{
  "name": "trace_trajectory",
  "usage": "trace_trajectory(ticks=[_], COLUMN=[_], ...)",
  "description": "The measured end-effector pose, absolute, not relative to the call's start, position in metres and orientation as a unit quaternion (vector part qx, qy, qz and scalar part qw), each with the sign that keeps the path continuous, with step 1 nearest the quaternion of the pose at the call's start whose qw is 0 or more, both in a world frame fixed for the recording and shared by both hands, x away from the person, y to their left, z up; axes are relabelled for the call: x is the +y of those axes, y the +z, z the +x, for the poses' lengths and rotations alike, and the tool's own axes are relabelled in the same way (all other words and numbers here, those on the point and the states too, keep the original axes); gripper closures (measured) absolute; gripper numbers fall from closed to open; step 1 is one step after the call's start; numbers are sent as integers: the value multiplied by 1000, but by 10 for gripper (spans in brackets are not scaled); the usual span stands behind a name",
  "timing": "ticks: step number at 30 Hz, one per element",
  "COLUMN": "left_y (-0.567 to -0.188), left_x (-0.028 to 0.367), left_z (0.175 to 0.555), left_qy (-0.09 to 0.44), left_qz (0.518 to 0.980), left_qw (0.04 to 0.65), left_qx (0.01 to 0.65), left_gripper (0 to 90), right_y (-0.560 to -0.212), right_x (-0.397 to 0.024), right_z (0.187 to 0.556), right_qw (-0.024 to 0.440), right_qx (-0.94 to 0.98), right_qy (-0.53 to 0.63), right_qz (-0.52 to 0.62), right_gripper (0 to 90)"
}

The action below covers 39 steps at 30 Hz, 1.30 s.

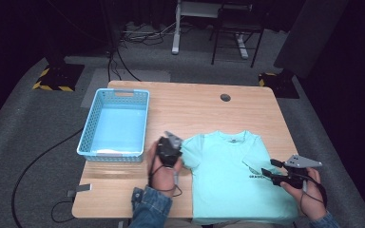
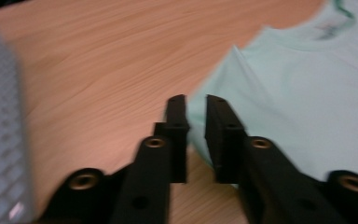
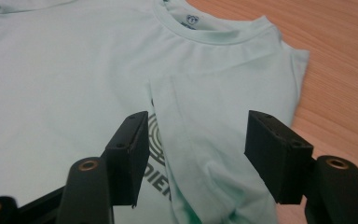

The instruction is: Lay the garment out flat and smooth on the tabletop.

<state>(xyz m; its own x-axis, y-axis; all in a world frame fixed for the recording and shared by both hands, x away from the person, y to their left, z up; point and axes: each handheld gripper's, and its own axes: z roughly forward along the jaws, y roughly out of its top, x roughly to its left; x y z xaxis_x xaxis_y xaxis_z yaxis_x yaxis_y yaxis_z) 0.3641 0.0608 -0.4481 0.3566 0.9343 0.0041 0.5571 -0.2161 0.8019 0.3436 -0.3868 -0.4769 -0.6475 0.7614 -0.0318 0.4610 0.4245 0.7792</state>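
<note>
High view: a mint-green cotton T-shirt (image 1: pixel 233 175) lies flat on the pale wooden table (image 1: pixel 195 104), collar toward twelve o'clock and hem hanging at the near edge, with its right sleeve already turned in over the chest print. A light blue perforated plastic basket (image 1: pixel 115 124) stands empty at about ten o'clock from the shirt, well apart from it. The left gripper (image 1: pixel 173 140) sits at the shirt's nine o'clock side, just at the left sleeve; in the left gripper view its jaws stand narrowly parted with nothing pinched between them, the sleeve edge lying beneath and just beyond the tips. The right gripper (image 1: pixel 267 167) hovers at the shirt's three o'clock side, and in the right gripper view its jaws stand moderately wide, straddling the folded-in sleeve (image 3: pixel 200 154) without pressing on it. By the look of it, the work in hand is folding the shirt, and the step is the left sleeve's turn. The next move likely calls for the left gripper to settle on the sleeve hem, close on a single layer, and carry it toward three o'clock across the chest without dragging the body of the shirt.
</note>
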Motion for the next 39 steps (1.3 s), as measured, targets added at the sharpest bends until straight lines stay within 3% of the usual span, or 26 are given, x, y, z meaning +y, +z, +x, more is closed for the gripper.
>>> trace_trajectory(ticks=[4,19,25,31,39], left_y=[-453,-468,-475,-476,-477], left_x=[70,35,24,22,17], left_z=[353,334,329,326,327], left_qy=[251,201,187,185,182], left_qz=[736,779,792,794,800], left_qw=[374,387,384,383,381], left_qx=[505,452,436,434,427], left_gripper=[630,582,565,565,566], right_y=[-478,-488,-496,-495,-485], right_x=[-374,-344,-340,-345,-358], right_z=[353,380,389,394,393], right_qw=[188,169,154,150,162], right_qx=[830,848,857,857,848], right_qy=[381,371,359,362,371], right_qz=[360,337,335,335,341], right_gripper=[402,466,599,839,871])
